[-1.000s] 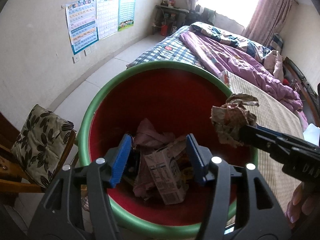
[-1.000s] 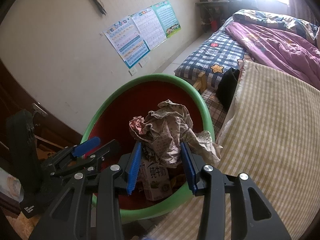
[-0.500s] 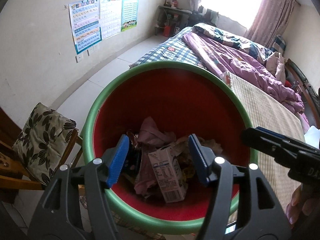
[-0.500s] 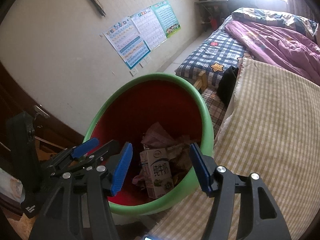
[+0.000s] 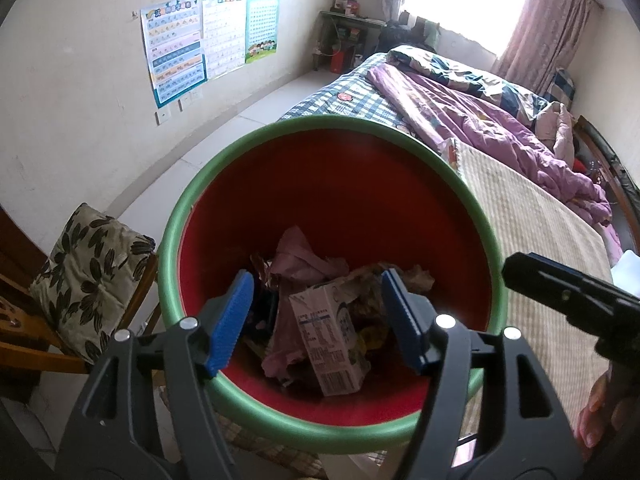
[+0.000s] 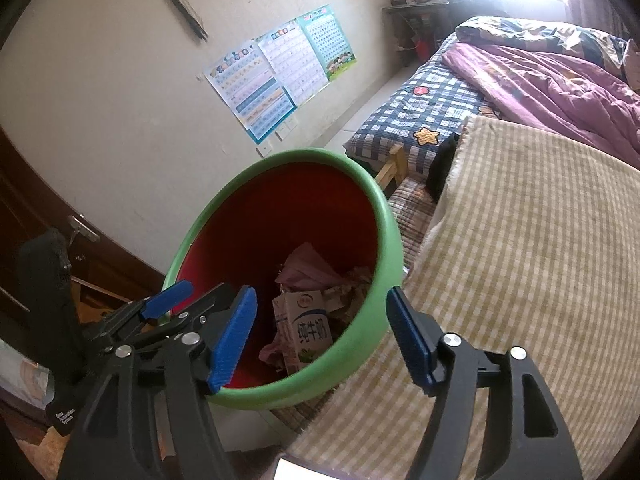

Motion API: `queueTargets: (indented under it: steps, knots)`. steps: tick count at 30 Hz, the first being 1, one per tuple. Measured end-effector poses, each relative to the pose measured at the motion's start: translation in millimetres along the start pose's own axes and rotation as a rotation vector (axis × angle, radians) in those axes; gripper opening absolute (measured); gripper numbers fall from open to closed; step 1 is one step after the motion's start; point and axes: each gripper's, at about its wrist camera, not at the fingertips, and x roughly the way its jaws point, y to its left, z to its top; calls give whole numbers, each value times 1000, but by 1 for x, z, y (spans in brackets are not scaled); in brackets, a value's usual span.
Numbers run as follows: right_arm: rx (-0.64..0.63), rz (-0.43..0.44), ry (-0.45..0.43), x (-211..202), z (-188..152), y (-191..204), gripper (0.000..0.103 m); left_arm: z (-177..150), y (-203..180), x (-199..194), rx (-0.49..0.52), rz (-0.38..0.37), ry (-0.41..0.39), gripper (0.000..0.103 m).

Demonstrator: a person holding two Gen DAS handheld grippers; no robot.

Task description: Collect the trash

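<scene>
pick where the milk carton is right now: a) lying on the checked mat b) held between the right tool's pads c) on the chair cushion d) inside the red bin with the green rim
d: the milk carton stands among crumpled paper inside the red bin, below its green rim, and neither tool touches it.

My bin (image 5: pixel 304 126) is red inside with a green rim; the bedspread (image 6: pixel 540 220) is checked tan, the quilt (image 5: pixel 480 120) purple.

Wall posters (image 5: pixel 208 42), cushioned chair (image 5: pixel 88 276), purple quilt (image 5: pixel 472 120).
</scene>
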Motion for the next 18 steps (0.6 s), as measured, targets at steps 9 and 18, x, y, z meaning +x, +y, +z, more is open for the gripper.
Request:
queueTargets:
  steps: [9,18]
  knots:
    - [-22,-26,-70,-47,-10,-20,90,-7,-31,-17,-14,7,-34,70]
    - [-146,-94,-322,-135,-25,-40,96,-6,-88,-56,-51,-28,-148,89]
